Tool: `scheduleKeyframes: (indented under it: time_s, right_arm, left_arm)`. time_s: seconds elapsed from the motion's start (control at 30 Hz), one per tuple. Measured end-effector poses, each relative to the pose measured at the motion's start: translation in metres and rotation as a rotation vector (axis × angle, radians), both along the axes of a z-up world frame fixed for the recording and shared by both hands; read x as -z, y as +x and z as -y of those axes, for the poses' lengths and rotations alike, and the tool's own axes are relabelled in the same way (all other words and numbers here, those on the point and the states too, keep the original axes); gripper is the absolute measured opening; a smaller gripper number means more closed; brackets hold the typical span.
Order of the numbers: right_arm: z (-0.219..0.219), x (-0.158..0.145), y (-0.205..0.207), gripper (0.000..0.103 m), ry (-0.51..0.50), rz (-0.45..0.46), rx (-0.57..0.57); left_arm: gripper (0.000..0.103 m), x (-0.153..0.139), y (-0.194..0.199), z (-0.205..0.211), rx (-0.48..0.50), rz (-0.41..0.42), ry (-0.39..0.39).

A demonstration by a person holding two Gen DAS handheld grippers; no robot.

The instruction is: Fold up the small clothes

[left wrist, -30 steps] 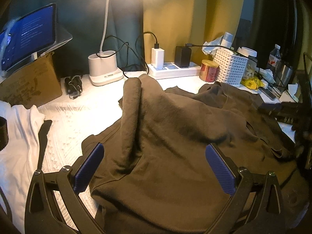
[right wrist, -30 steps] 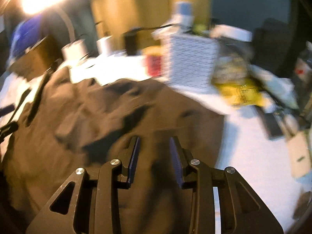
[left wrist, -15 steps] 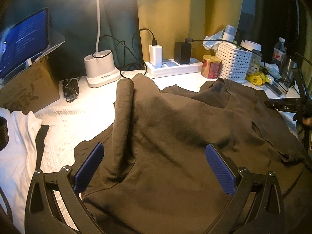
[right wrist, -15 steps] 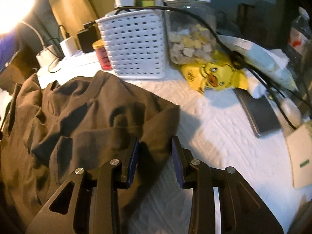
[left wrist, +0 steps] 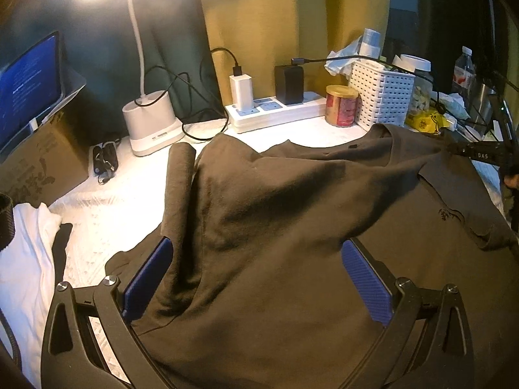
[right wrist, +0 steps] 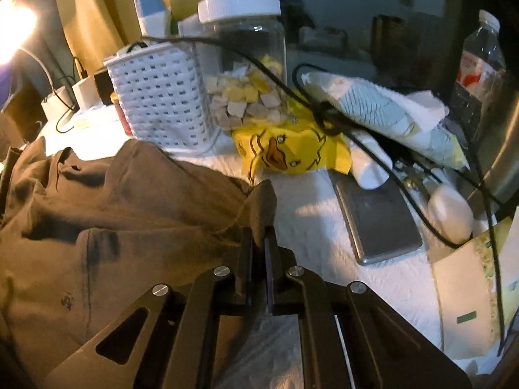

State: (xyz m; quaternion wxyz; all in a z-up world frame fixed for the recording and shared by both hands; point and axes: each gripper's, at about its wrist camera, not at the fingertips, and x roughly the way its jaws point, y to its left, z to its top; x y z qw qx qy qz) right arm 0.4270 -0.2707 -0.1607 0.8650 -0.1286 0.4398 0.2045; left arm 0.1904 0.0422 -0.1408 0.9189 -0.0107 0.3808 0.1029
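Observation:
A dark brown t-shirt (left wrist: pixel 275 233) lies rumpled across the white table cover, collar toward the back right. My left gripper (left wrist: pixel 256 278) is open wide, its blue pads on either side of a raised fold of the shirt, not pinching it. My right gripper (right wrist: pixel 259 240) is shut on the shirt's right edge (right wrist: pixel 262 204) and holds it a little above the table. The shirt (right wrist: pixel 113 227) spreads left from there. The right gripper also shows at the right edge of the left wrist view (left wrist: pixel 476 154).
A white garment (left wrist: pixel 26 259) lies at the left. Behind stand a lamp base (left wrist: pixel 152 126), a power strip (left wrist: pixel 275 110), a red tin (left wrist: pixel 340 105) and a white basket (right wrist: pixel 162 97). A jar (right wrist: pixel 246 64), yellow bag (right wrist: pixel 292 152), phone (right wrist: pixel 376 223) and cables crowd the right.
My right gripper has closed on the shirt's right edge and drawn it to the right, toward the clutter. The shirt has stretched out flatter. My left gripper has stayed open over the fold.

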Motion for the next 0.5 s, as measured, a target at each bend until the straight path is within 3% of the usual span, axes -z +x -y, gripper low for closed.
scheduleKeyframes:
  time_s: [0.1,0.17,0.2,0.5]
  right_arm:
    - [-0.003,-0.002,-0.002,0.012,-0.017,0.003,0.005]
    - [0.001,-0.008,-0.009,0.037,-0.042,0.031,0.019]
    - [0.002,-0.010,-0.013,0.042,-0.049,0.040,0.023]
    - [0.008,-0.032,-0.081,0.043,-0.097,0.066,0.018]
  left_arm:
    - [0.102,-0.004,0.000,0.003,-0.001,0.006,-0.005]
    - [0.102,-0.006,0.000,0.005,-0.002,0.009,-0.009]
    - [0.102,-0.008,-0.002,0.007,0.001,0.013,-0.010]
    - [0.102,-0.022,-0.024,0.010,0.006,0.044,-0.007]
